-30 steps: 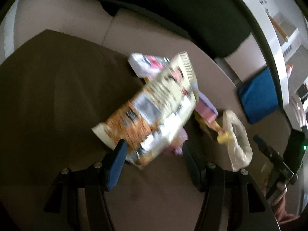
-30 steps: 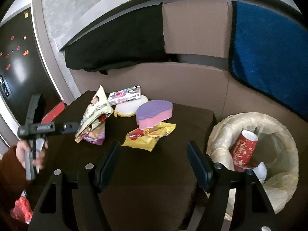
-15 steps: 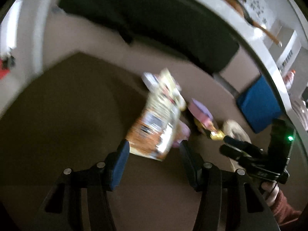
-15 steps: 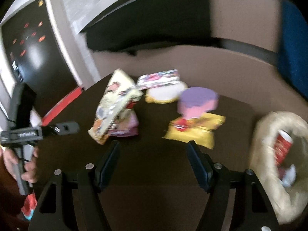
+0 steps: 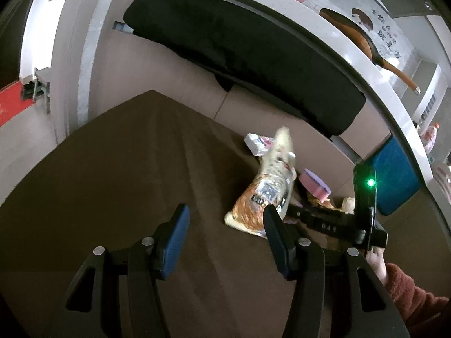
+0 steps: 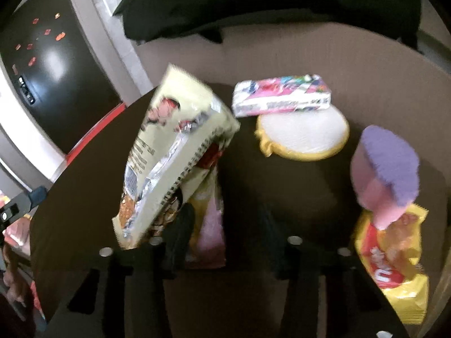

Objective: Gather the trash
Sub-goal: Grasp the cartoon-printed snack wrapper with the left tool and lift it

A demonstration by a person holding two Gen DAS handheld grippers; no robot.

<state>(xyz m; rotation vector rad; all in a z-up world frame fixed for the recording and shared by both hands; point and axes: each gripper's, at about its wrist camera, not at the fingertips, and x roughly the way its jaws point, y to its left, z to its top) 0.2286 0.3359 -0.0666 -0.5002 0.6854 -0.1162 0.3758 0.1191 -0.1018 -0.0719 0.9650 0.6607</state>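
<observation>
A cream and orange snack bag [image 6: 172, 163] stands tilted on the dark brown table [image 6: 296, 197], leaning over a pink wrapper [image 6: 210, 225]. My right gripper [image 6: 225, 225] is open, its left finger just in front of the pink wrapper. A yellow and red snack bag [image 6: 394, 264] lies at the right under a purple and pink sponge [image 6: 389, 166]. In the left wrist view the snack bag [image 5: 267, 191] sits right of my open, empty left gripper [image 5: 225, 225], with the right gripper beside it.
A pink and white tissue pack [image 6: 282, 95] rests on a white and yellow round pad [image 6: 304, 138] at the table's back. A black cushion [image 5: 239, 45] lies on the beige bench behind. A blue cushion [image 5: 394, 174] is at the far right.
My right gripper has moved forward and left, close up to the snack bag and pink wrapper; the lined bin has left its view. My left gripper has drawn back and left, away from the bag.
</observation>
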